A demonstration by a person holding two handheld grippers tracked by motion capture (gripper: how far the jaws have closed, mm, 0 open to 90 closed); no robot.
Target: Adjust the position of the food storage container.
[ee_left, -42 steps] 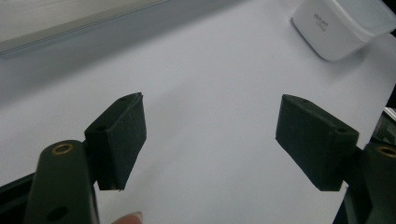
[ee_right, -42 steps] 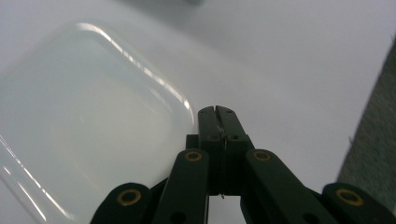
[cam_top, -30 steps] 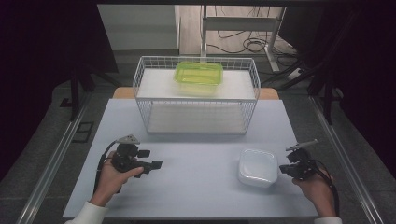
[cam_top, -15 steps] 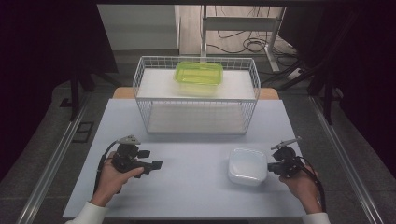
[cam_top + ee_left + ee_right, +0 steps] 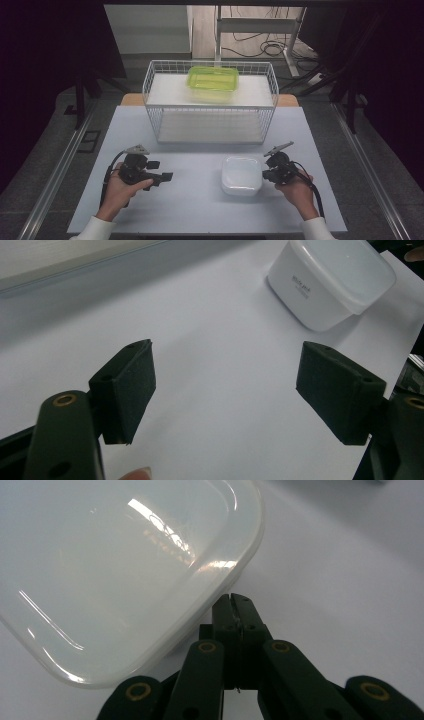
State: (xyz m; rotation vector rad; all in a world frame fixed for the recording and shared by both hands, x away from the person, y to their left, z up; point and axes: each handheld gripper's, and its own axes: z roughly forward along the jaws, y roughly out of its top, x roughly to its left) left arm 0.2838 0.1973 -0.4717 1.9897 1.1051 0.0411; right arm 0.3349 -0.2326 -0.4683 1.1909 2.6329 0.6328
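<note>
White container [image 5: 241,175]: glossy, smooth translucent plastic. Table [image 5: 200,210]: matt, smooth, pale sheet. Basket [image 5: 210,107]: white-coated wire mesh. Green box [image 5: 213,79]: translucent plastic. Left gripper [image 5: 225,390] pads [image 5: 131,385]: matt black foam.

White sleeves at both wrists. Black left gripper [image 5: 161,176] and black right gripper [image 5: 265,174], each topped by a grey three-cornered plate and trailing a looped black cable. Blocky matt black pads [image 5: 131,385] with small round holes, on flat black links pinned with brass-ringed rivets.
</note>
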